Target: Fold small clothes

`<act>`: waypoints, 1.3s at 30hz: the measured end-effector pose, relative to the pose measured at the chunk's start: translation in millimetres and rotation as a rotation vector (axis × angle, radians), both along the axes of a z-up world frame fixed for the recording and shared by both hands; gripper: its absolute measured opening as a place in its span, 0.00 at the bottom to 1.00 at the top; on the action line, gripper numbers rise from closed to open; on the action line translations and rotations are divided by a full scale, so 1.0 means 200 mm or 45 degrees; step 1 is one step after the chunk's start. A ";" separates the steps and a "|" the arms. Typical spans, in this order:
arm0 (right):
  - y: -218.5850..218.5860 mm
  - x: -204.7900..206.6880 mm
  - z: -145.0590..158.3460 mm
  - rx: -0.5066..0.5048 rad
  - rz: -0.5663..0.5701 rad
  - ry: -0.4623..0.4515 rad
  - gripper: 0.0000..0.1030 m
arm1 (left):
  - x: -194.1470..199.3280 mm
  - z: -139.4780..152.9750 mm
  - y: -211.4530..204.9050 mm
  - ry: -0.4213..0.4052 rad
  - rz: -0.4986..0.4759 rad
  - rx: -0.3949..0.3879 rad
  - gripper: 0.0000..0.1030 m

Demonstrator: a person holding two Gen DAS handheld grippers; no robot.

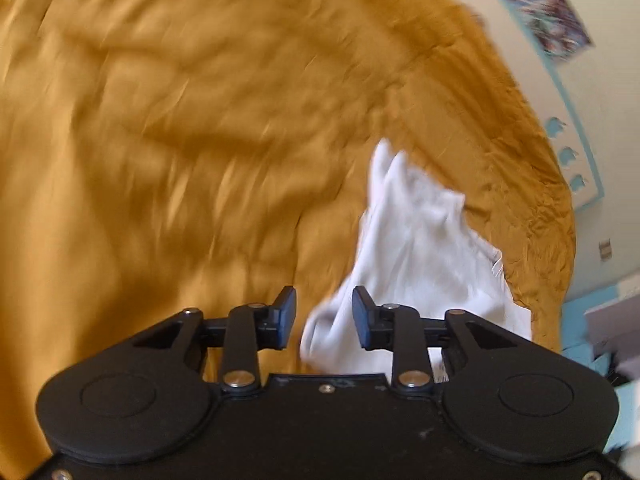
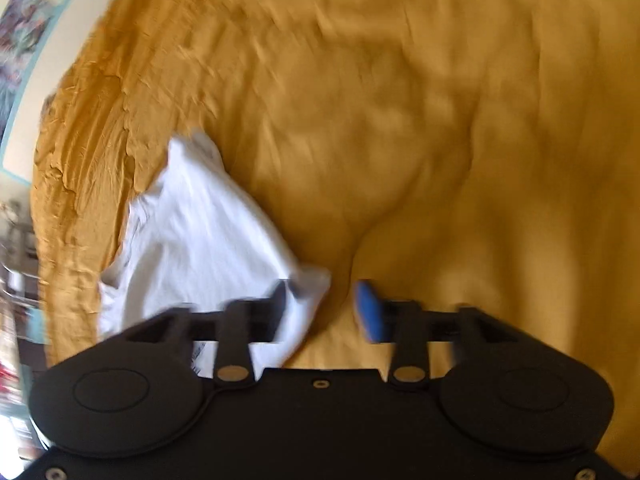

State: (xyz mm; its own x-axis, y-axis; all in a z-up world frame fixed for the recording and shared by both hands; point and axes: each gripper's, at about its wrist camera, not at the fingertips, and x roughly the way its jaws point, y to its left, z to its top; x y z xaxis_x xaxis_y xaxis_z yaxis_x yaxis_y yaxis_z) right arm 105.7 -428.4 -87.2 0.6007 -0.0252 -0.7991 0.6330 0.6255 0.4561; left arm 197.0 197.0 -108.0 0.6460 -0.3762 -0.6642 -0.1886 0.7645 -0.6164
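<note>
A small white garment (image 1: 416,248) lies crumpled on a mustard-yellow bed cover (image 1: 180,120). In the left wrist view my left gripper (image 1: 324,322) is open, and a white corner of the garment lies between its blue pads, not clamped. In the right wrist view the same garment (image 2: 200,232) lies to the left on the cover (image 2: 440,140). My right gripper (image 2: 326,312) is open, with a garment corner at its left finger (image 2: 282,300). Both views are motion-blurred.
A cream wall with a colourful poster (image 1: 548,12) and light-blue trim lies past the bed's right edge in the left view. Light-blue and dark clutter (image 1: 600,332) sits beside the bed. In the right view the wall and poster (image 2: 20,28) are at far left.
</note>
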 end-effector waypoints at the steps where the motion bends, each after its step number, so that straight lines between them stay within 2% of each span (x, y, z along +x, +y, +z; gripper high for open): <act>1: 0.01 0.02 0.05 -0.084 0.029 -0.040 0.54 | 0.05 0.04 0.00 -0.071 -0.026 0.020 0.33; 3: 0.01 0.12 0.11 -0.231 0.141 -0.112 0.54 | 0.18 0.10 -0.01 -0.208 -0.081 0.037 0.37; 5: 0.03 0.26 0.15 -0.338 0.242 -0.208 0.54 | 0.32 0.12 -0.07 -0.297 -0.146 0.110 0.38; 8: 0.07 0.50 0.14 -0.521 0.468 -0.366 0.54 | 0.56 0.10 -0.19 -0.387 -0.268 0.304 0.38; 9: 0.07 0.58 0.12 -0.562 0.538 -0.387 0.56 | 0.64 0.09 -0.25 -0.408 -0.300 0.383 0.38; 10: 0.07 0.67 0.10 -0.594 0.576 -0.383 0.56 | 0.69 0.07 -0.28 -0.410 -0.309 0.423 0.38; 13: 0.05 0.87 0.03 -0.602 0.642 -0.361 0.56 | 0.87 -0.03 -0.36 -0.365 -0.339 0.426 0.38; 16: 0.07 1.02 -0.02 -0.604 0.687 -0.351 0.56 | 0.93 -0.11 -0.44 -0.327 -0.387 0.508 0.38; 19: 0.14 1.07 -0.05 -0.639 0.717 -0.330 0.56 | 0.97 -0.18 -0.48 -0.315 -0.407 0.503 0.38; 23: 0.19 1.15 -0.13 -0.659 0.747 -0.238 0.53 | 0.99 -0.22 -0.48 -0.319 -0.392 0.485 0.39; 24: 0.19 1.15 -0.15 -0.668 0.758 -0.248 0.42 | 1.00 -0.23 -0.49 -0.316 -0.388 0.478 0.39; 25: 0.20 1.15 -0.15 -0.672 0.765 -0.255 0.25 | 1.00 -0.23 -0.49 -0.314 -0.386 0.475 0.39; 26: 0.20 1.15 -0.17 -0.669 0.763 -0.252 0.20 | 1.01 -0.23 -0.49 -0.316 -0.388 0.472 0.39; 27: 0.20 1.15 -0.17 -0.660 0.757 -0.258 0.17 | 1.01 -0.23 -0.49 -0.319 -0.394 0.475 0.38; 33: 0.20 1.15 -0.17 -0.650 0.725 -0.263 0.17 | 1.05 -0.22 -0.51 -0.318 -0.404 0.532 0.37; 35: 0.21 1.15 -0.17 -0.660 0.716 -0.260 0.16 | 1.07 -0.22 -0.52 -0.302 -0.410 0.526 0.32; 36: 0.22 1.15 -0.17 -0.671 0.714 -0.259 0.15 | 1.07 -0.22 -0.52 -0.304 -0.410 0.533 0.23; 37: 0.22 1.15 -0.16 -0.676 0.711 -0.260 0.14 | 1.07 -0.22 -0.52 -0.307 -0.416 0.522 0.04; 39: 0.24 1.14 -0.14 -0.703 0.686 -0.281 0.13 | 1.05 -0.20 -0.51 -0.332 -0.384 0.491 0.03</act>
State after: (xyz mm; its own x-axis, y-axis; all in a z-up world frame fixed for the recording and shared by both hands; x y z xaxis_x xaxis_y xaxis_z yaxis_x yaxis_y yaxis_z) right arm 333.1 -381.0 -115.4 0.7854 -0.0435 -0.6175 0.1107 0.9913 0.0710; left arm 407.1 95.6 -147.4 0.7090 -0.3312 -0.6225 0.1950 0.9405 -0.2783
